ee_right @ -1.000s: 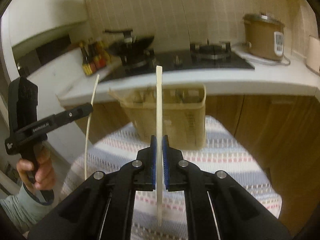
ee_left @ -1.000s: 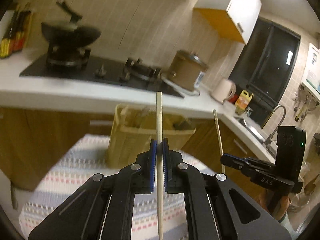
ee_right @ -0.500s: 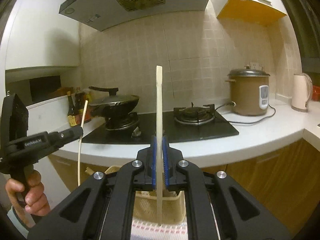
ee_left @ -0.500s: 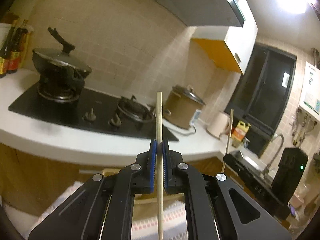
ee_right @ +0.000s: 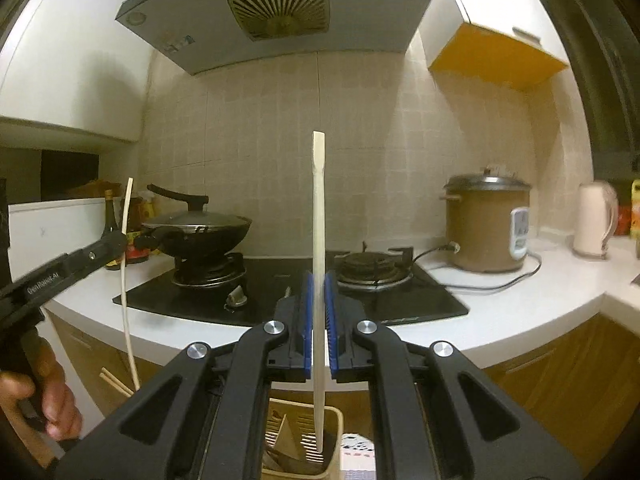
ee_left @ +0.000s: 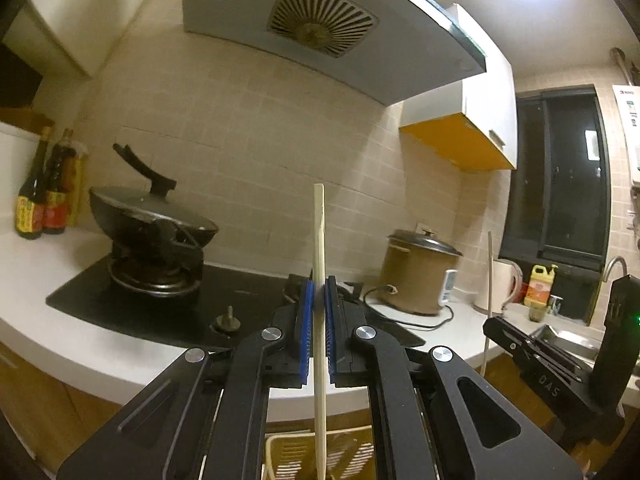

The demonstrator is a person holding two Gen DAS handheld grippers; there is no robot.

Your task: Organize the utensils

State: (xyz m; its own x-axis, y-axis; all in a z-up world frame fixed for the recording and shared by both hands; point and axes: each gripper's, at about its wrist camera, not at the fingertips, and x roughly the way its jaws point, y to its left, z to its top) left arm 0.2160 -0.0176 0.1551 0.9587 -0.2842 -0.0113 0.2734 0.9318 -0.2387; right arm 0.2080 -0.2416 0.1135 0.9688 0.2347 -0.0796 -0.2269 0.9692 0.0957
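My left gripper (ee_left: 318, 328) is shut on a pale wooden chopstick (ee_left: 319, 240) held upright; its lower end reaches down toward the cream slotted utensil holder (ee_left: 288, 456) below. My right gripper (ee_right: 318, 320) is shut on a second chopstick (ee_right: 319, 208), also upright, its lower tip over the same holder (ee_right: 332, 424), which has other utensils inside. The right gripper shows at the right of the left wrist view (ee_left: 490, 326) with its chopstick (ee_left: 489, 264). The left gripper shows at the left of the right wrist view (ee_right: 120, 240) with its chopstick (ee_right: 127, 280).
A black hob (ee_right: 280, 292) carries a lidded wok (ee_right: 196, 228). A brown rice cooker (ee_right: 486, 228) and white kettle (ee_right: 594, 220) stand on the white counter (ee_right: 520, 304). Sauce bottles (ee_left: 44, 200) stand at left. A sink (ee_left: 560, 338) is at right.
Both grippers have tilted upward with their chopsticks: the striped cloth and holder dropped to the bottom edge, and the range hood and wall came into view.
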